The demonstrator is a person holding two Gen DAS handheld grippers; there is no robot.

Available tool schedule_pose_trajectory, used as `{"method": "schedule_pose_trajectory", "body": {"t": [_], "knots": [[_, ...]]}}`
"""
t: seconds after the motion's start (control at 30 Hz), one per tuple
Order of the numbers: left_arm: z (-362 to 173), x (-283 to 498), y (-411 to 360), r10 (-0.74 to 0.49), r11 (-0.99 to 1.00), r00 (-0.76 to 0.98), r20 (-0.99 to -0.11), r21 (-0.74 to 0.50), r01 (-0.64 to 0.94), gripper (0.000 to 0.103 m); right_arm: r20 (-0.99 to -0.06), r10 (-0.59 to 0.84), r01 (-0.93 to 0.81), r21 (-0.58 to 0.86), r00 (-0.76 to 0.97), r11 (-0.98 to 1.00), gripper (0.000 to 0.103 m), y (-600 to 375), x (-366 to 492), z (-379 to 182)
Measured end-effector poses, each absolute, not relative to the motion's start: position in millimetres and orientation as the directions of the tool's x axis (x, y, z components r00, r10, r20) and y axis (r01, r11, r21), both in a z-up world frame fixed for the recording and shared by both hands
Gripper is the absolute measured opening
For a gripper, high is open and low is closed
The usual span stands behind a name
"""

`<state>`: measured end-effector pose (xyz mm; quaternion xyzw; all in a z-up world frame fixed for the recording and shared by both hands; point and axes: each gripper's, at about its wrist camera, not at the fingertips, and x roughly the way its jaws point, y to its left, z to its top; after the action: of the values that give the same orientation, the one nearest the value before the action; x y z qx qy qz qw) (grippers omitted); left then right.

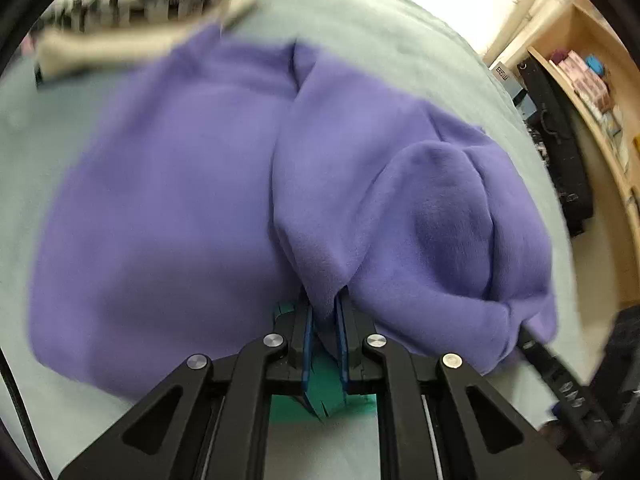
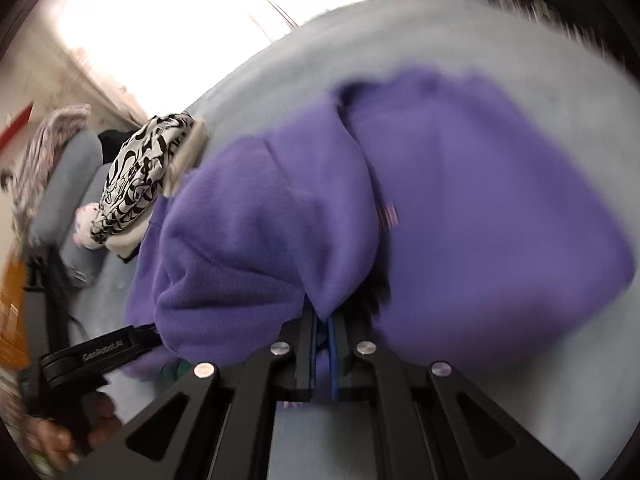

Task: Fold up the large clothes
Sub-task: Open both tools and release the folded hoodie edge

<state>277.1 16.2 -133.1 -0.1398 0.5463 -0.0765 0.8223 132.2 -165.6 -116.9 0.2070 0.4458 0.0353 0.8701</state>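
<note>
I take this for a bedroom in a home. The work surface I see in both views is a wide bed covered by a pale grey-green fleece blanket [image 1: 380,32], soft and rumpled. At the right edge of the left wrist view stands a light wooden shelf unit [image 1: 592,92] stacked with small boxes, with a black hard case [image 1: 560,148] leaning beside it. In the left part of the right wrist view lie a black-and-white patterned fabric bundle [image 2: 136,184] and a grey upholstered cushion [image 2: 76,176], under bright window light.
</note>
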Motion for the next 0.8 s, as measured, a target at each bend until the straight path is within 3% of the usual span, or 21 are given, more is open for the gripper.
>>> {"method": "schedule_pose_trajectory", "body": {"t": [0.13, 0.23, 0.4, 0.47, 0.57, 0.63, 0.67, 0.73, 0.8], "knots": [[-149, 296, 24, -0.294, 0.929, 0.334, -0.895, -0.351, -0.121, 0.011, -0.829, 0.214, 0.186, 0.353, 0.516, 0.917, 0.004, -170, 159, -141], [-149, 289, 32, -0.312, 0.926, 0.341, -0.887, -0.365, -0.101, 0.013, -0.847, 0.194, 0.143, 0.300, 0.495, 0.943, 0.007, -166, 161, -133], [-136, 262, 70, -0.358, 0.915, 0.334, -0.872, -0.399, -0.062, 0.047, -0.836, 0.232, 0.087, 0.315, 0.497, 0.945, 0.023, -186, 137, -105], [-127, 250, 82, -0.322, 0.925, 0.367, -0.873, -0.373, -0.074, 0.048, -0.814, 0.226, 0.068, 0.308, 0.535, 0.949, 0.023, -189, 127, -88], [-99, 237, 96, -0.272, 0.940, 0.457, -0.847, -0.335, -0.061, 0.048, -0.760, 0.251, 0.018, 0.327, 0.600, 0.945, 0.023, -186, 121, -65], [-80, 238, 91, -0.289, 0.942, 0.508, -0.811, -0.335, 0.000, 0.047, -0.688, 0.354, -0.090, 0.389, 0.634, 0.917, 0.023, -178, 124, -51], [-74, 243, 88, -0.313, 0.939, 0.521, -0.794, -0.341, 0.044, 0.043, -0.676, 0.378, -0.126, 0.392, 0.633, 0.911, 0.023, -171, 129, -49], [-67, 254, 65, -0.356, 0.929, 0.521, -0.776, -0.354, 0.108, 0.017, -0.658, 0.429, -0.203, 0.394, 0.618, 0.896, 0.023, -153, 149, -49], [-68, 266, 44, -0.418, 0.905, 0.502, -0.757, -0.392, 0.162, 0.011, -0.662, 0.475, -0.258, 0.404, 0.580, 0.878, 0.021, -136, 177, -61]]}}
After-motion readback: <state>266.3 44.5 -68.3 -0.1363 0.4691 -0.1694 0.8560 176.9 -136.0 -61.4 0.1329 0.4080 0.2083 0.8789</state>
